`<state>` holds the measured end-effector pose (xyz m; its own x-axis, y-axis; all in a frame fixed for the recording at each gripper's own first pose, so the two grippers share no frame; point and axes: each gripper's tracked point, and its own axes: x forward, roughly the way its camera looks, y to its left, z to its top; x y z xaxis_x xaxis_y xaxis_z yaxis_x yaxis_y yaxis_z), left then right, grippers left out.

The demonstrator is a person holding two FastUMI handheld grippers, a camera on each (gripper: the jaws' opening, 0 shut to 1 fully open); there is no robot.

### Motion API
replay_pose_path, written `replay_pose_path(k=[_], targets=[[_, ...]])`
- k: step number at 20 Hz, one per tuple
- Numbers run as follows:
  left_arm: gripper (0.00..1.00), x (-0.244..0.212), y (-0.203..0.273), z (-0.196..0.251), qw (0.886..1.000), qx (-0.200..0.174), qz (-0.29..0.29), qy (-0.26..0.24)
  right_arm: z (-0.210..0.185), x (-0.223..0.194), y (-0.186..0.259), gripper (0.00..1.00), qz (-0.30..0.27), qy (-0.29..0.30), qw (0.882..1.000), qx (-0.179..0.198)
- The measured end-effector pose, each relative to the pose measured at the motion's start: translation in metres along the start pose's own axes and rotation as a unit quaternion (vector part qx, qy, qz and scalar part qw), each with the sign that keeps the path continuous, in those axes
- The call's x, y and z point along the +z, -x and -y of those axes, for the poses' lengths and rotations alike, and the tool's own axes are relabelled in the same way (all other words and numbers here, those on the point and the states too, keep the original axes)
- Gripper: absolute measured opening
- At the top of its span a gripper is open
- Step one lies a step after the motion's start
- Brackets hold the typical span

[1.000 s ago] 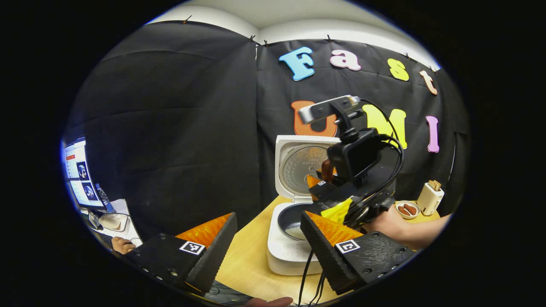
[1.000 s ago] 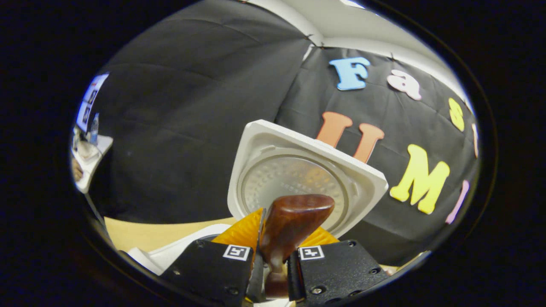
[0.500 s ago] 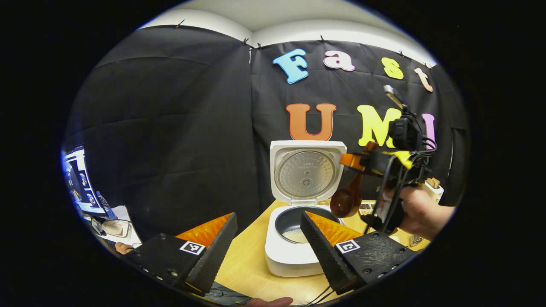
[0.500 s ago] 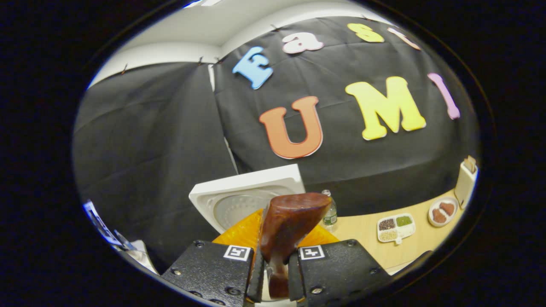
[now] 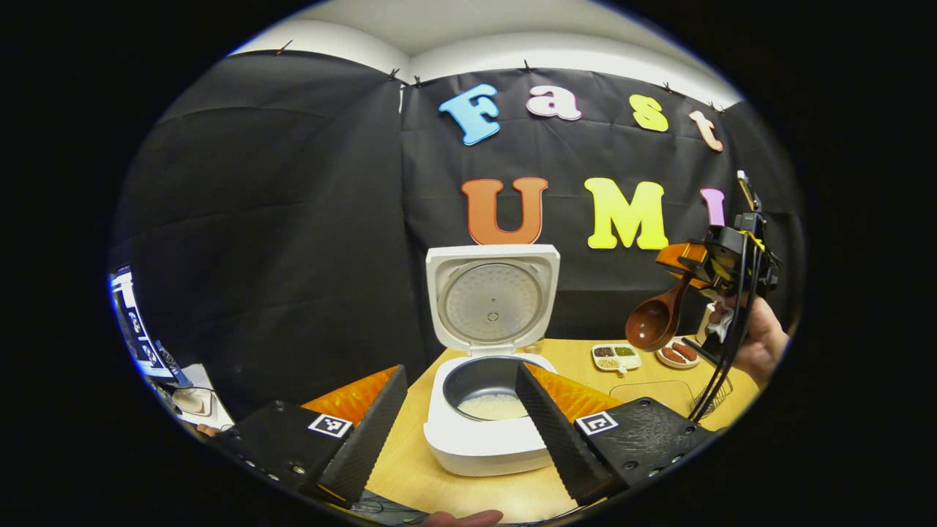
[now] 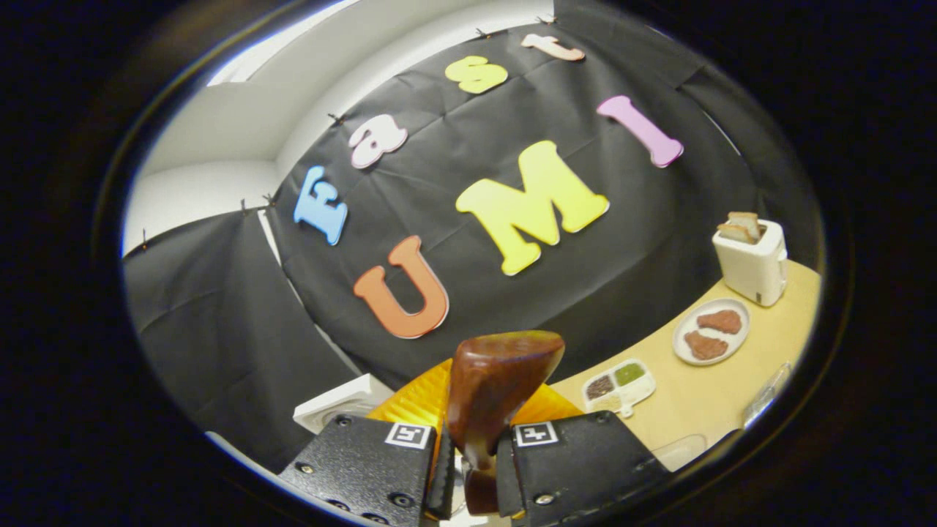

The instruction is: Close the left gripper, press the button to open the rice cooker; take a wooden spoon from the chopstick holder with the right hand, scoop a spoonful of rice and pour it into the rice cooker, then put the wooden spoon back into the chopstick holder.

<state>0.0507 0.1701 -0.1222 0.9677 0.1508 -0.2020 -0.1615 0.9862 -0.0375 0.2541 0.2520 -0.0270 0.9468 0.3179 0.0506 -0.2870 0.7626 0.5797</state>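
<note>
Wooden spoon point(image 6: 492, 395) is sitting clamped in the right hand-held gripper point(image 6: 470, 468), at the frame's bottom centre. Left hand-held gripper point(image 5: 461, 417) is gaping wide and empty at lower centre, framing the lid-up rice cooker point(image 5: 487, 388) on the surface point(image 5: 417, 454).

glossy dark wooden spoon point(image 6: 498, 388), smooth white plastic rice cooker point(image 5: 483, 439), dimpled metal inner lid point(image 5: 492, 301), matt wood-look table point(image 5: 439, 483)

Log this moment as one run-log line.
cooker: lid open, rice inside | right tongs: shut on wooden spoon, raised beside cooker | left tongs: open
</note>
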Motion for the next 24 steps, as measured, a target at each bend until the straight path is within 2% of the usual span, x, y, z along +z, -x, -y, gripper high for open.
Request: replay_pose_path(k=[5, 9, 10, 13, 15, 17, 18, 19, 24], targets=[[0.95, 0.003, -0.003, 0.029, 0.999, -0.033, 0.0, -0.003, 0.095, 0.047, 0.031, 0.28, 0.042, 0.021, 0.997, -0.064], [0.95, 0.006, -0.005, 0.049, 0.999, -0.047, -0.001, -0.01, 0.187, 0.065, 0.063, 0.28, 0.057, 0.031, 0.99, -0.127], [0.95, 0.006, -0.006, 0.053, 0.999, -0.05, -0.002, -0.012, 0.208, 0.068, 0.072, 0.25, 0.058, 0.038, 0.987, -0.143], [0.95, 0.005, -0.006, 0.066, 0.998, -0.057, -0.007, -0.02, 0.261, 0.07, 0.094, 0.28, 0.062, 0.044, 0.981, -0.18], [0.95, 0.005, -0.007, 0.072, 0.998, -0.06, -0.01, -0.023, 0.291, 0.065, 0.102, 0.26, 0.059, 0.042, 0.977, -0.2], [0.95, 0.002, -0.008, 0.079, 0.997, -0.064, -0.015, -0.026, 0.311, 0.053, 0.104, 0.28, 0.051, 0.036, 0.976, -0.209], [0.95, 0.002, -0.008, 0.082, 0.997, -0.065, -0.017, -0.028, 0.319, 0.047, 0.103, 0.26, 0.044, 0.033, 0.975, -0.213], [0.95, 0.001, -0.008, 0.085, 0.997, -0.067, -0.017, -0.031, 0.327, 0.037, 0.105, 0.28, 0.039, 0.033, 0.975, -0.217], [0.95, 0.001, -0.01, 0.098, 0.996, -0.072, -0.017, -0.046, 0.354, -0.01, 0.097, 0.26, 0.006, 0.047, 0.972, -0.229]])
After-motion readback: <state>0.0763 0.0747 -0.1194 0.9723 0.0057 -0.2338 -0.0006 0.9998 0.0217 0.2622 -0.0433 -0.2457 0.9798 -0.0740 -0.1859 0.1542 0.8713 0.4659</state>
